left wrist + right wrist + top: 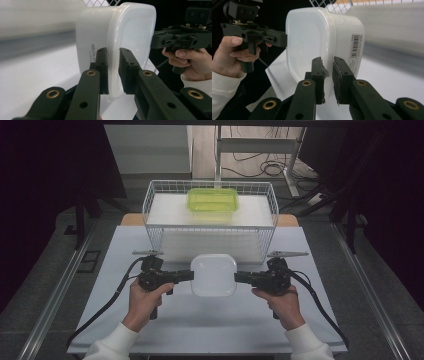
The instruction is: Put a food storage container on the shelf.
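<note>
A white plastic container (213, 274) with a lid hangs a little above the table, held from both sides. My left gripper (191, 275) is shut on the rim at its left edge, and my right gripper (236, 277) is shut on the rim at its right edge. In the left gripper view the jaws clamp the lid rim of the white container (117, 45), with my left gripper (113, 72) pinching it. In the right gripper view my right gripper (327, 75) pinches the rim of the white container (312, 42), whose barcode label faces right.
A white wire basket (210, 222) stands just behind the container, with a green lidded box (213, 200) on the white block inside it. The white table (150, 320) extends around both hands. Dark floor and cables lie beyond.
</note>
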`<act>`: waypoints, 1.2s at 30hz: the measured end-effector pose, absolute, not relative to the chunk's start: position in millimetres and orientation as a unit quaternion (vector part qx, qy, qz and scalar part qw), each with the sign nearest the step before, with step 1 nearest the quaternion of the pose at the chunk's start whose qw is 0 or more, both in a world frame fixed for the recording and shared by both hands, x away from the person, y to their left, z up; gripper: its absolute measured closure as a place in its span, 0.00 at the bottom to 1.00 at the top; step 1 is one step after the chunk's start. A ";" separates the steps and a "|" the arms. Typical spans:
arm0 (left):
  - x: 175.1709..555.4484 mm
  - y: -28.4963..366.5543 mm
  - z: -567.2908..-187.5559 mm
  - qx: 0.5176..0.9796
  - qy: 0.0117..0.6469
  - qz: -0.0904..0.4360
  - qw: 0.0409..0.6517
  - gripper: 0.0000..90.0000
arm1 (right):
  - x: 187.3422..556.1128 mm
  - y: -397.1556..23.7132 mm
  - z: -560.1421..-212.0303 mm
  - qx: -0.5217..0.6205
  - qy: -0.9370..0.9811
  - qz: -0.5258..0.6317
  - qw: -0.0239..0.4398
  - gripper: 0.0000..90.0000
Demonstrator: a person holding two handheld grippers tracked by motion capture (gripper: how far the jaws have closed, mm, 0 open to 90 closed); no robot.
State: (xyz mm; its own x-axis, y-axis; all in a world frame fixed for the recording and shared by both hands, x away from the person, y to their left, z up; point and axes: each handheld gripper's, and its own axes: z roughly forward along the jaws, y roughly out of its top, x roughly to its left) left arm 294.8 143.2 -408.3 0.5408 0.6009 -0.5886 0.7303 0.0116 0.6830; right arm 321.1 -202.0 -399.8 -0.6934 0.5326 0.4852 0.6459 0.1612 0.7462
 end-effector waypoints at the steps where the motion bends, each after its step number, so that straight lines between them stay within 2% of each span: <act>1: 295.6 143.4 -405.0 0.700 0.474 -0.059 0.531 0.87 | 321.9 -201.8 -396.5 -0.385 -0.761 -0.520 0.052 0.88; 19: 311.3 153.2 -342.6 0.699 0.449 -0.024 0.556 0.87 | 335.5 -193.6 -333.2 -0.347 -0.760 -0.550 0.017 0.87; 36: 336.3 164.0 -281.1 0.705 0.430 0.022 0.564 0.87 | 363.9 -182.1 -282.1 -0.324 -0.751 -0.575 -0.007 0.87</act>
